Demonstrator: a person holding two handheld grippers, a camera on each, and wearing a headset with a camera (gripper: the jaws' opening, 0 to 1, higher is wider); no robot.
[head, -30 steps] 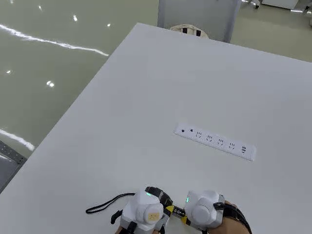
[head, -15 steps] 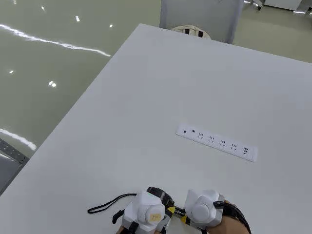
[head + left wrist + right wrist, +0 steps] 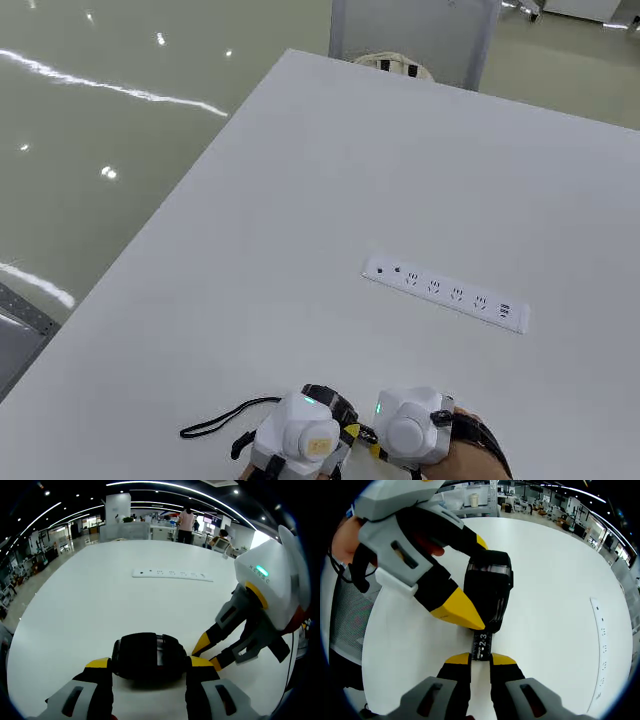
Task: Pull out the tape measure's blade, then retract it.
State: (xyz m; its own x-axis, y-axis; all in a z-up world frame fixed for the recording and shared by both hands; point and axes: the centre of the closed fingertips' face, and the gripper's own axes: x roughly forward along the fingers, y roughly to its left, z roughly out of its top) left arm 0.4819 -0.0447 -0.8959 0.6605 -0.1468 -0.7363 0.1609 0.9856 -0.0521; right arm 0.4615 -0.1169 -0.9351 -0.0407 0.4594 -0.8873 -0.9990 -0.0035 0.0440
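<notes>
A black tape measure point(image 3: 150, 652) sits low over the white table point(image 3: 300, 250), and my left gripper point(image 3: 150, 664) is shut on its case, one yellow-tipped jaw on each side. A short length of blade point(image 3: 482, 647) with printed numbers sticks out of the case point(image 3: 489, 587). My right gripper point(image 3: 481, 658) is shut on that blade close to the case. In the head view the left gripper point(image 3: 305, 437) and right gripper point(image 3: 405, 432) sit side by side at the near table edge, with the case point(image 3: 328, 398) between them and its black wrist strap point(image 3: 215, 420) trailing left.
A white power strip point(image 3: 445, 293) lies across the table's middle, also seen far off as the power strip point(image 3: 172, 574). The table's left edge drops to a glossy floor point(image 3: 100, 120). A chair point(image 3: 410, 35) stands at the far end. People stand in the distance.
The right gripper has edged slightly closer to the left one, so less blade shows between them. The head camera has shifted a little.
</notes>
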